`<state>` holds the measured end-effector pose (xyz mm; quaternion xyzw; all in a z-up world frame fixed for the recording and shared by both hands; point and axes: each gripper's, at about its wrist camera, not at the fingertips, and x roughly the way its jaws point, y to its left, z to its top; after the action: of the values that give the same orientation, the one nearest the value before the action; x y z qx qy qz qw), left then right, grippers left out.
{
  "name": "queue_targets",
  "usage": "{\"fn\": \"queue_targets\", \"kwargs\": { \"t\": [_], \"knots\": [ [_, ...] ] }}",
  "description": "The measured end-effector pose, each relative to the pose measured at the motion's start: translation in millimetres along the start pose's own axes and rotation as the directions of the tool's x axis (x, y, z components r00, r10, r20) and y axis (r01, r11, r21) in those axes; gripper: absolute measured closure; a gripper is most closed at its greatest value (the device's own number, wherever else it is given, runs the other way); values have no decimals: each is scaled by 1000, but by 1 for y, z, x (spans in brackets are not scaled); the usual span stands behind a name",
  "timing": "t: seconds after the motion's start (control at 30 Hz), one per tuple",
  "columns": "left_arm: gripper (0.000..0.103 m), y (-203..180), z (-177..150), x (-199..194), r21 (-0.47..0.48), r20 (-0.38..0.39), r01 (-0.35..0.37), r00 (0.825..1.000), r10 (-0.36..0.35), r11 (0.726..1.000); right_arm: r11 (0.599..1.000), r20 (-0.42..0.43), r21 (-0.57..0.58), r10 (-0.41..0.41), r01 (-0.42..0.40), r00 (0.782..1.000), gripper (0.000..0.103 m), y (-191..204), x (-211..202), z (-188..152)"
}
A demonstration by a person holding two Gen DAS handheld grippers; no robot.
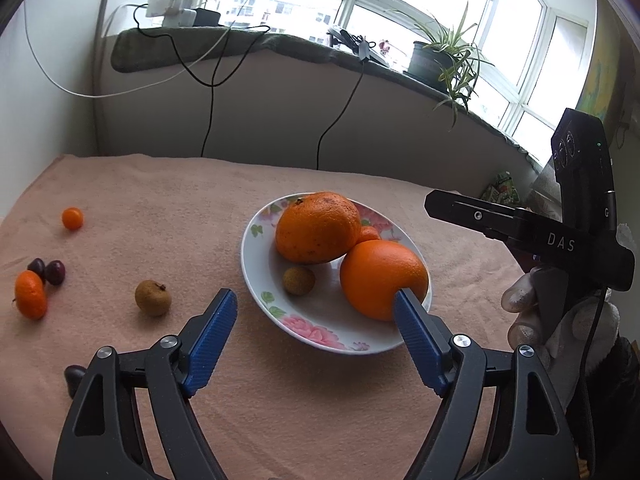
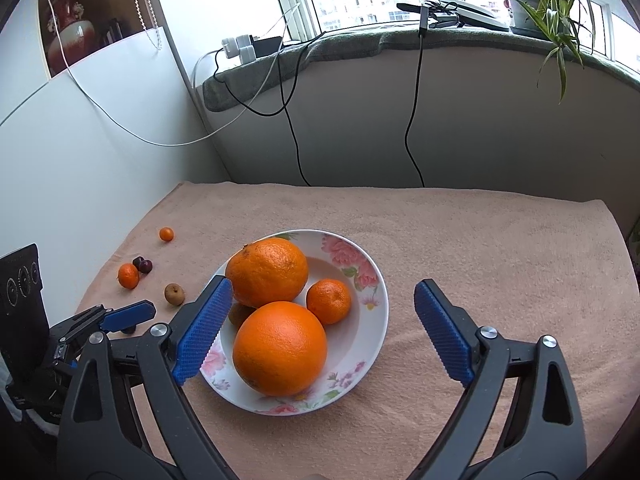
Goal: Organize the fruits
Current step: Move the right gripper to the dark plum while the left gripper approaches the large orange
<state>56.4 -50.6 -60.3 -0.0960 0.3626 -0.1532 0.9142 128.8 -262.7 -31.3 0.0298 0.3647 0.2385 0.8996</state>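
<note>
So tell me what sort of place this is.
Probably a room in a home, by a bay window: a potted plant and charging cables sit on the padded windowsill, and a floral plate of fruit rests on a towel-covered table.

Bright bay window (potted plant on sill)

A floral plate sits on a pink towel and holds two large oranges: one at the back, one in front, touching. A small mandarin peeks out between them, and a brown longan lies beside them on the plate. The left gripper is spread wide before the plate, holding nothing. On the towel to the left lie another longan, a mandarin, two dark cherries and a kumquat.
</note>
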Motion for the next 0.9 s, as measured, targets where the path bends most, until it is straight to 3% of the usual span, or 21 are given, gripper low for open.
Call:
{"fn": "queue_targets", "kwargs": {
  "t": [0.4,0.9],
  "knots": [
    [23,45,0,-27,-64,44,-80,996,83,995,995,11,-78,64,-63,998,9,45,-1,2],
    [23,121,-12,-60,-158,58,-208,974,220,965,963,-42,-207,165,-170,985,9,115,12,-5]
  ]
}}
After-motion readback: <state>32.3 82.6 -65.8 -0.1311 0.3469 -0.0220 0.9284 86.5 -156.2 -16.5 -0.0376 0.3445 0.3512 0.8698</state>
